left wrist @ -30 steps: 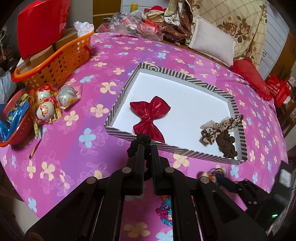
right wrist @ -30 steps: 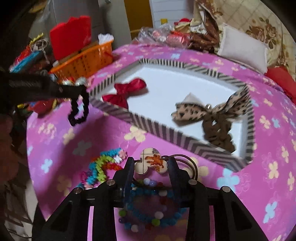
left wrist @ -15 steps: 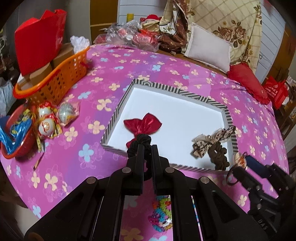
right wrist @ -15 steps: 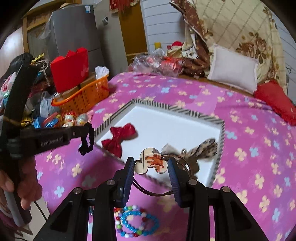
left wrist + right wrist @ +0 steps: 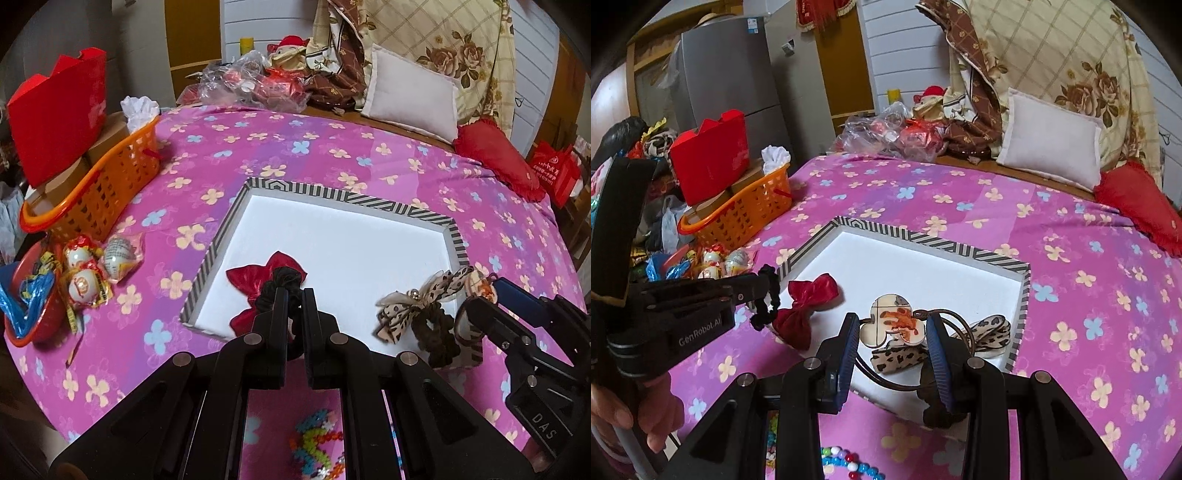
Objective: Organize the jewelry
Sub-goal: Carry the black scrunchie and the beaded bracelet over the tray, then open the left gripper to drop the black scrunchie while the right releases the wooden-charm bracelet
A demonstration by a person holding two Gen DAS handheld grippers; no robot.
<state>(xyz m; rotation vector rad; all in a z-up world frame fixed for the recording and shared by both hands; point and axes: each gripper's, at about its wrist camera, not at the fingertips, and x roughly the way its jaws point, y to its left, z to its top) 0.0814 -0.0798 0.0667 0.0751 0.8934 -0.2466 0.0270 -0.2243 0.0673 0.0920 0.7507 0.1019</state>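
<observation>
measured from the striped tray: a red bow already lies in its near left corner, and the left gripper, clenched on a black scrunchie, hangs over that bow. in the near right corner lies a leopard bow scrunchie. above it the right gripper grasps a mouse-shaped charm tie. two pieces look nearly delivered; the bead bracelets wait outside the near rim.
</observation>
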